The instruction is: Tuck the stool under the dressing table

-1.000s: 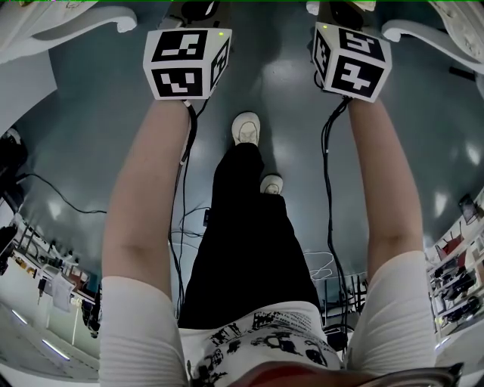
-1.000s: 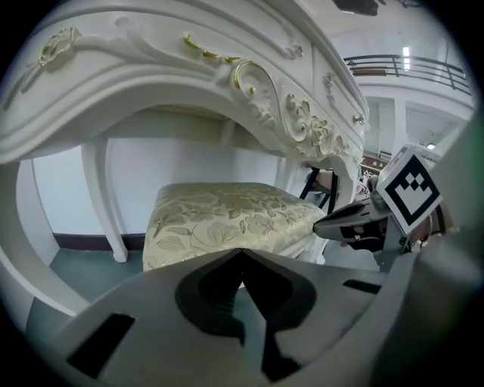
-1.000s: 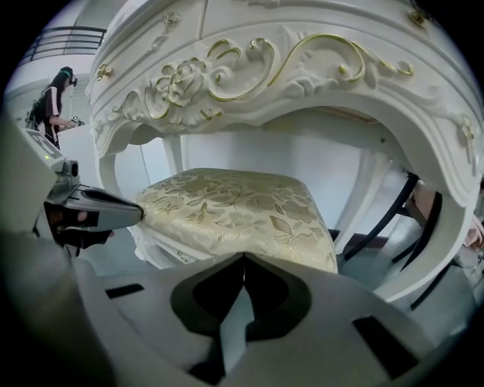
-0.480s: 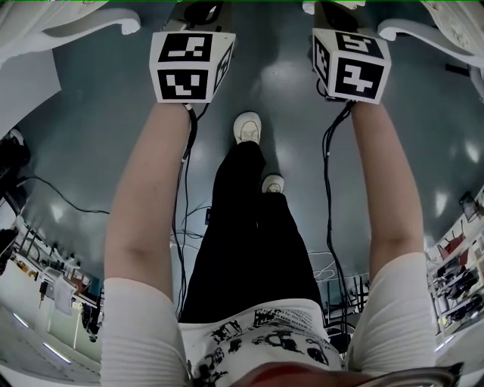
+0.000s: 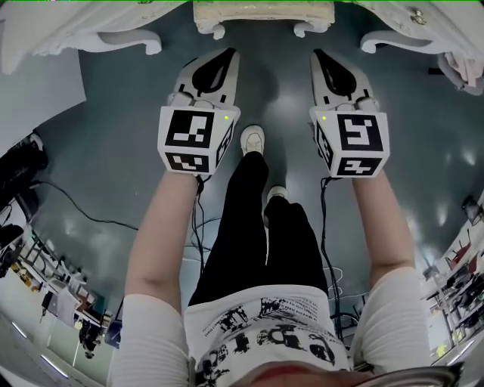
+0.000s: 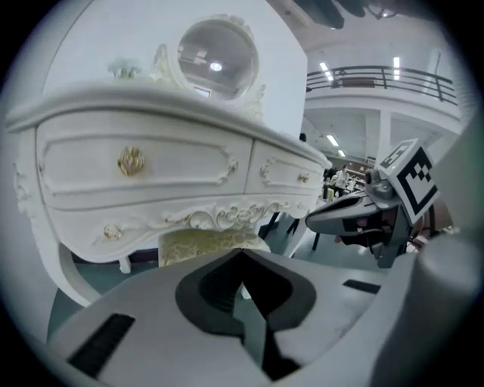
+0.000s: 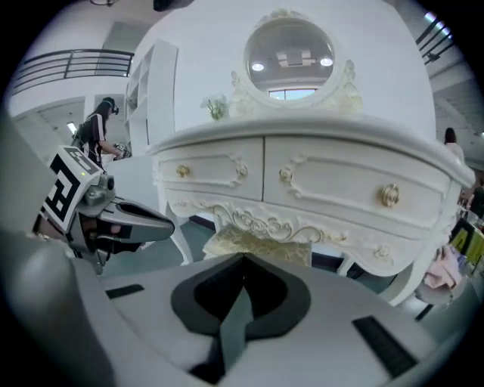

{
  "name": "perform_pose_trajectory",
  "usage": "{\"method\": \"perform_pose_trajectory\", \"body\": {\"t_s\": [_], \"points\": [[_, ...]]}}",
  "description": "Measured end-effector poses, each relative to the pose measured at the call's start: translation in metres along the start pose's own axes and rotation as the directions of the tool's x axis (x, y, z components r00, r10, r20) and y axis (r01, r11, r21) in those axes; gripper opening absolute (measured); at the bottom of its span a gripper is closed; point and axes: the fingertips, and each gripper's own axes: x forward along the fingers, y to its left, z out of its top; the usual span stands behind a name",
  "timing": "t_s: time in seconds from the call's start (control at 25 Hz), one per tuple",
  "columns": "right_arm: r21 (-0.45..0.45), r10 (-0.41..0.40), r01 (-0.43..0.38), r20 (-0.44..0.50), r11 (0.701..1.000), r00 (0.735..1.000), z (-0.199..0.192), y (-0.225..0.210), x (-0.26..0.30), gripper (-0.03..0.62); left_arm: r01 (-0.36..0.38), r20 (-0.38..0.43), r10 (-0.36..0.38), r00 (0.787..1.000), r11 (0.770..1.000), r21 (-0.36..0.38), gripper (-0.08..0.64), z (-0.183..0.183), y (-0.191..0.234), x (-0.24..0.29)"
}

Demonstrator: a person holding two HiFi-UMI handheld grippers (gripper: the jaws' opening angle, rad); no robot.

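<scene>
The white carved dressing table (image 5: 98, 30) spans the top of the head view. The stool (image 5: 263, 13), with a cream-gold cushion, stands under its middle, between the table's legs. My left gripper (image 5: 230, 54) and right gripper (image 5: 318, 56) hover side by side over the floor, short of the stool and touching nothing. In the left gripper view the stool's cushion (image 6: 204, 243) shows below the drawer front (image 6: 136, 174), just beyond my shut left gripper (image 6: 242, 253). In the right gripper view the cushion (image 7: 261, 242) lies past my shut right gripper (image 7: 243, 258). Both hold nothing.
A round mirror (image 7: 289, 57) tops the table. The person's legs and white shoe (image 5: 251, 140) stand on the grey-green floor between the grippers. Cables (image 5: 72, 204) trail at the left. A pink cloth (image 7: 442, 268) hangs at the table's right end. A white panel (image 5: 34, 98) lies at the left.
Both grippers now sit lower in the head view, with their jaws fully in sight. The table's front and the stool have come into view at the top.
</scene>
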Motion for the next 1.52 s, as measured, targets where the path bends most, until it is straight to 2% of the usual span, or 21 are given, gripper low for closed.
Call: {"method": "perform_pose_trajectory", "body": {"t_s": [0.16,0.36,0.6,0.76,0.92,1.16,1.32,1.52], "points": [[0.008,0.004,-0.004,0.092,1.0,0.996,0.06,0.007,-0.058,0.017,0.012,0.1,-0.016,0.995,0.999,0.045,0.02,0.073,-0.02,-0.052],[-0.017,0.011,-0.007,0.203,1.0,0.979,0.148,0.012,-0.128,0.017,0.01,0.209,-0.036,0.977,0.992,0.124,0.02,0.17,-0.037,-0.117],[-0.026,0.002,0.007,0.348,1.0,0.938,0.248,0.02,-0.211,0.017,-0.019,0.343,-0.045,0.938,0.983,0.182,0.02,0.278,-0.045,-0.196],[0.035,-0.035,0.022,0.422,0.999,0.906,0.296,0.024,-0.26,0.017,-0.047,0.42,-0.041,0.906,0.98,0.195,0.02,0.333,-0.051,-0.251],[0.048,-0.065,0.048,0.481,0.998,0.874,0.334,0.025,-0.296,0.017,-0.05,0.478,-0.042,0.877,0.983,0.179,0.02,0.369,-0.053,-0.29],[0.027,-0.077,0.074,0.519,0.997,0.851,0.361,0.026,-0.336,0.017,-0.047,0.473,-0.056,0.879,0.978,0.204,0.02,0.385,-0.055,-0.326],[0.023,-0.08,0.079,0.523,0.997,0.849,0.36,0.021,-0.345,0.017,-0.059,0.496,-0.042,0.867,0.981,0.187,0.02,0.389,-0.051,-0.339],[0.039,-0.078,0.068,0.536,0.997,0.84,0.363,0.022,-0.345,0.017,-0.065,0.509,-0.051,0.859,0.976,0.206,0.02,0.396,-0.052,-0.344]]}}
